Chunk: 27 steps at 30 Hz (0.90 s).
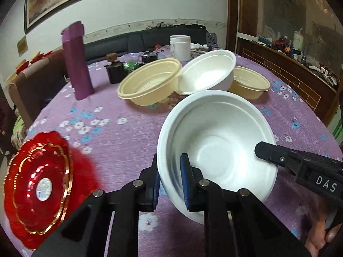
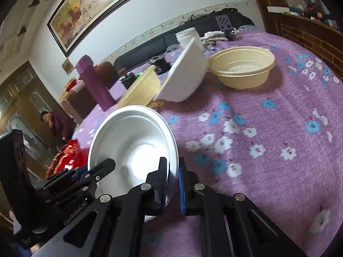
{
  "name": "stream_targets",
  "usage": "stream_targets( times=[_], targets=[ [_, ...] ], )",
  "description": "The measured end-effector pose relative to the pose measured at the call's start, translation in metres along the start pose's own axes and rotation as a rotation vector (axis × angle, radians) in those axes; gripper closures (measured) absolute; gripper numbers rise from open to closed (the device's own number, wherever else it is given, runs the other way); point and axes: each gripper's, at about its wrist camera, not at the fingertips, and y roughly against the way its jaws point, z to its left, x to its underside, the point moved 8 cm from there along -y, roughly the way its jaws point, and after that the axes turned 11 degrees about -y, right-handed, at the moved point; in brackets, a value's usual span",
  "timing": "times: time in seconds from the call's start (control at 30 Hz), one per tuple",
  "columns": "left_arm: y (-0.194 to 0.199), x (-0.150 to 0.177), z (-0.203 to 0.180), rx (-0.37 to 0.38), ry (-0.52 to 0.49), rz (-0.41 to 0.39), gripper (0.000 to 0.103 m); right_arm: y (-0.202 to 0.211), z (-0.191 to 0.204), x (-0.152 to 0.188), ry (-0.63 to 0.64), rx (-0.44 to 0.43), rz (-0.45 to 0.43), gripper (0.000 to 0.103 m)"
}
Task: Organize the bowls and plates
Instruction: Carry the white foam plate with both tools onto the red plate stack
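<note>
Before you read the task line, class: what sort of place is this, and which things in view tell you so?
Most likely a living or dining room in a home: a round table under a flowered purple cloth, a framed painting on the wall, and a dark sofa behind the table.

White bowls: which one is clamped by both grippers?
The near white bowl: the left gripper and right gripper each pinch its rim on opposite sides. The far white bowl leans tilted between the two cream bowls, untouched.
</note>
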Motion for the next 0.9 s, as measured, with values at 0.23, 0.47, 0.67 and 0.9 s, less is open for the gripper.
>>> stream_targets(
  times=[0.23, 0.47, 0.67, 0.9],
  targets=[
    [0.01, 0.008, 0.012, -0.011, 0.001, -0.013, 0.086, 0.0, 0.015, 0.011, -0.007, 0.009, 0.025, 0.093],
    [0.016, 0.017, 0.027, -0.014, 0.023, -0.021, 0.086, -0.006, 0.034, 0.017, 0.015, 0.013, 0.041, 0.093],
    [0.019, 0.023, 0.042, -0.013, 0.053, -0.025, 0.086, -0.012, 0.05, 0.023, 0.041, 0.021, 0.053, 0.092],
    [0.03, 0.024, 0.056, -0.02, 0.076, -0.046, 0.086, -0.016, 0.064, 0.023, 0.052, 0.018, 0.07, 0.092]
  ],
)
